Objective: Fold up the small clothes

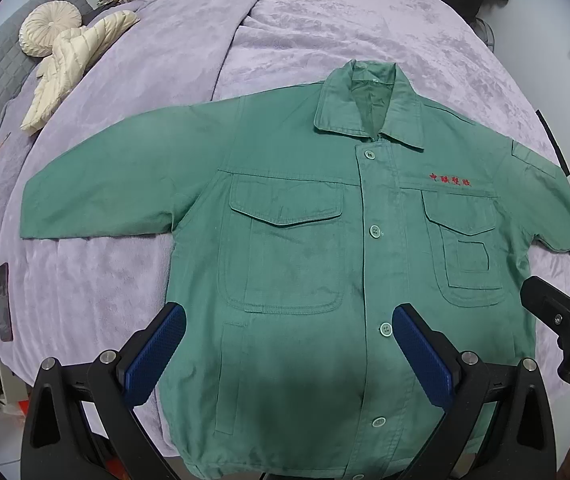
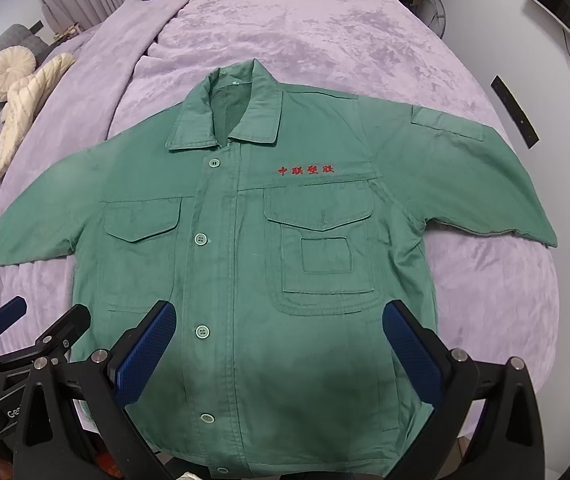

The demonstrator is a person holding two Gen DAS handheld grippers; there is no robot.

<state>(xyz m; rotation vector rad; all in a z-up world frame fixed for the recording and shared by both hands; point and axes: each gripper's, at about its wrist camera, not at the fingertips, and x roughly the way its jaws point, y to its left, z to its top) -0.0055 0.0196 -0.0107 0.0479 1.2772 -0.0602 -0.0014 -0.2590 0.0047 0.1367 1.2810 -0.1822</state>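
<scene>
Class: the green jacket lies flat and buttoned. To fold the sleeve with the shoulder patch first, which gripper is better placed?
Right. The right gripper, open, hovers over the green jacket on the patch sleeve side; the left gripper, also open, hovers nearer the other sleeve.

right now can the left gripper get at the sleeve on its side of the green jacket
Probably yes. The left gripper hovers open over the hem of the jacket, and the left sleeve lies flat and uncovered on the purple blanket, with nothing between them.
</scene>
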